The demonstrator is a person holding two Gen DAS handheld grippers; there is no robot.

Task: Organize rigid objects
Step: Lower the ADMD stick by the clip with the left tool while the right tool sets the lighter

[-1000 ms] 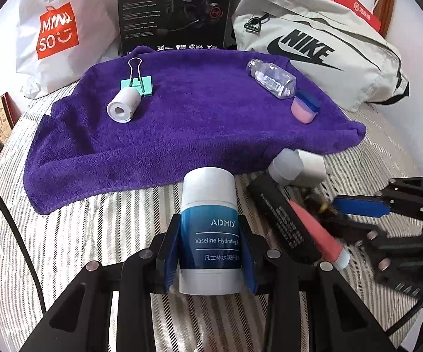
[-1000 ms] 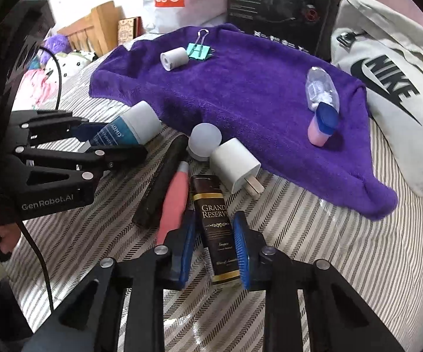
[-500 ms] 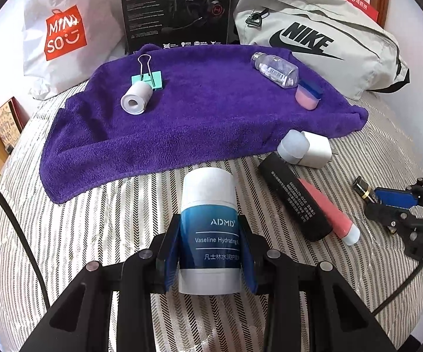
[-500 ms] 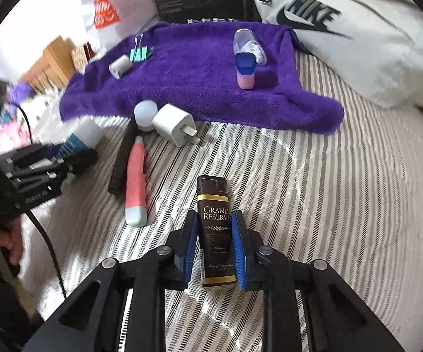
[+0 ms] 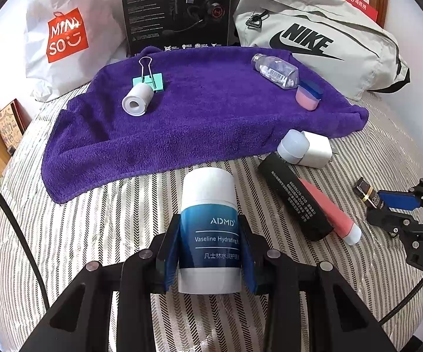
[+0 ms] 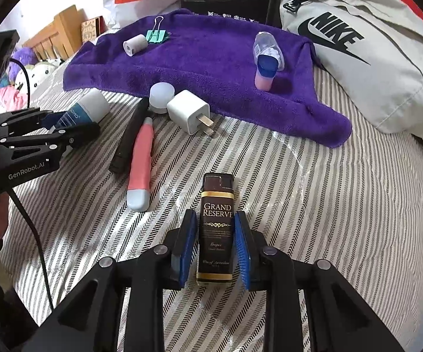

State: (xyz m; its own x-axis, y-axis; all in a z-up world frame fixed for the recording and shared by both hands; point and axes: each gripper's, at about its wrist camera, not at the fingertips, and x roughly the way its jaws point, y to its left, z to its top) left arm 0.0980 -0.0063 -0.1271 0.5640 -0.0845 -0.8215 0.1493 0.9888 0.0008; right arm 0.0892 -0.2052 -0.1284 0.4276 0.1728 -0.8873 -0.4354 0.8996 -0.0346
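Grip unchanged: left tongs (image 5: pixel 210 223) pinch cream tube (image 5: pixel 208 193); right tongs (image 6: pixel 215 214), pinching brown bottle (image 6: pixel 217 193), shifted from pink pen (image 6: pixel 141 152).

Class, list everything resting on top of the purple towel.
On the purple towel lie a green binder clip, a white roll, a clear bottle and a pink, blue-capped container. Anything beneath the towel is hidden.

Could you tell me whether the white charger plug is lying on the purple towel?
No, the white charger plug lies on the striped bedcover, just off the near edge of the purple towel.
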